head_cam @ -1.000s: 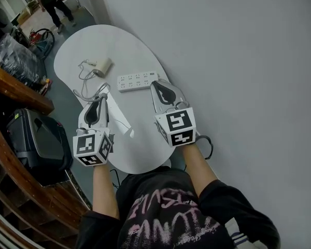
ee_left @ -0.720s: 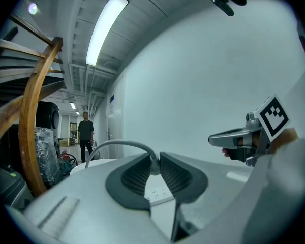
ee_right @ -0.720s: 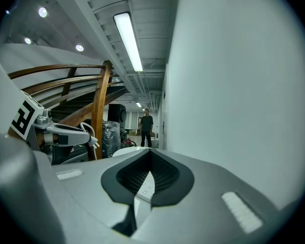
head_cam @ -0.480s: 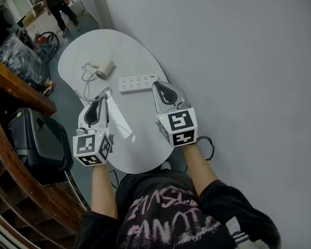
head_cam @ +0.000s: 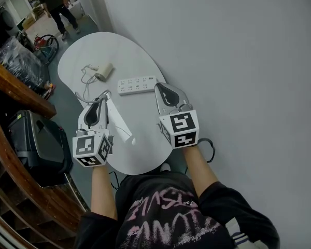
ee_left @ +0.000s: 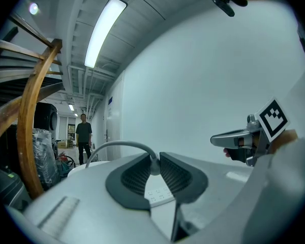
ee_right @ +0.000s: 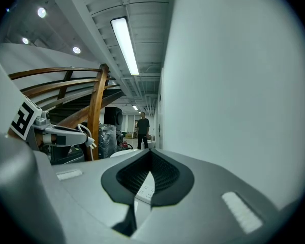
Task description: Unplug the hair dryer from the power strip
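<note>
Jaws first: left gripper [ee_left: 151, 166] clenched tight on the grey cord [ee_left: 122, 144], pinched right at the tips, arching up and off to the left from there. White plug [ee_right: 89, 142] dangling just past those tips, apart from the power strip [head_cam: 137, 85]. Right gripper [ee_right: 150, 154] closed up too, tips pressed together, nothing caught in them. Both held over the near half of the white table [head_cam: 142, 139].

Power strip flat on the table a bit ahead, between the two sets of jaws, one end just beside the right tips and peeking through the gap lower down in the right jaws. Can't tell whether those tips touch it.

Farther out, ahead and slightly left of the left jaws: hair dryer [head_cam: 104, 70], small beige body lying on the table, well apart from both grippers and near the strip's other end, cord looping back from it toward the left jaws.

Way beyond the table, person [head_cam: 54, 1] in dark clothes standing on the floor.
</note>
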A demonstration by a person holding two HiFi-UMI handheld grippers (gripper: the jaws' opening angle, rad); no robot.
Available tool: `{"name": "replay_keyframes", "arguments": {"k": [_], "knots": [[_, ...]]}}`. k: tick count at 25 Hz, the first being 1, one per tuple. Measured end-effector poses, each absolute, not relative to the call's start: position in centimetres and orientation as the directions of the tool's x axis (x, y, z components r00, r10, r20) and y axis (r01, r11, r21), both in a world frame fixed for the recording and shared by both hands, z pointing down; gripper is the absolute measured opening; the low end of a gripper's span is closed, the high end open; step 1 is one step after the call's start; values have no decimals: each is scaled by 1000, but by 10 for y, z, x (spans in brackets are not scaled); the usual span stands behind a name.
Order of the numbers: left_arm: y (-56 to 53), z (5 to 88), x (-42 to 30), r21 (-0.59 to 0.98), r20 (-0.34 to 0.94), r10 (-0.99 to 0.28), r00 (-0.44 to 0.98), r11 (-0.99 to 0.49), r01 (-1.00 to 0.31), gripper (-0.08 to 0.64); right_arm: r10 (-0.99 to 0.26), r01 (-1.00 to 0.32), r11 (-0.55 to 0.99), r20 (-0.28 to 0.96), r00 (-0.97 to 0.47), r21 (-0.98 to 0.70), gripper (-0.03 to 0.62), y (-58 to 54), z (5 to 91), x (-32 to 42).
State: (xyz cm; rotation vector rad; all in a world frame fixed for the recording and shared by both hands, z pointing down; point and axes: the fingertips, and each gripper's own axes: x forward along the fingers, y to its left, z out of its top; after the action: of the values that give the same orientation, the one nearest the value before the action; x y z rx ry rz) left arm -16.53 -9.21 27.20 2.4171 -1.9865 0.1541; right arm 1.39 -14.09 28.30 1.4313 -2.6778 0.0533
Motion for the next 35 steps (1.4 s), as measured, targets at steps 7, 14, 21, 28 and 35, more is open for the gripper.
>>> {"name": "replay_keyframes", "arguments": {"k": [7,14,21,28,35], "knots": [[-92,274,-164,-51,79,-980,181,-186,-981,69,-822,-826,563,112,-559,6,18,-143,287,16],[-94,273,-161,-44,77,-980,185,-189,-981,69,-822,-827,562,112,-559,-5,18,-146,285,22],[-95,278,-158,-53,91,-977,195,-200,-978,70,-824,-831,556,119,-554,-17,18,-148,290,26],[-94,278,-160,-48,84,-976,199,-204,-978,71,-826,-833,553,124,-550,-18,18,-148,289,23],[-94,278,-161,-41,80,-975,206,-210,-977,71,-827,-834,551,128,-548,-12,18,-147,291,21]]}}
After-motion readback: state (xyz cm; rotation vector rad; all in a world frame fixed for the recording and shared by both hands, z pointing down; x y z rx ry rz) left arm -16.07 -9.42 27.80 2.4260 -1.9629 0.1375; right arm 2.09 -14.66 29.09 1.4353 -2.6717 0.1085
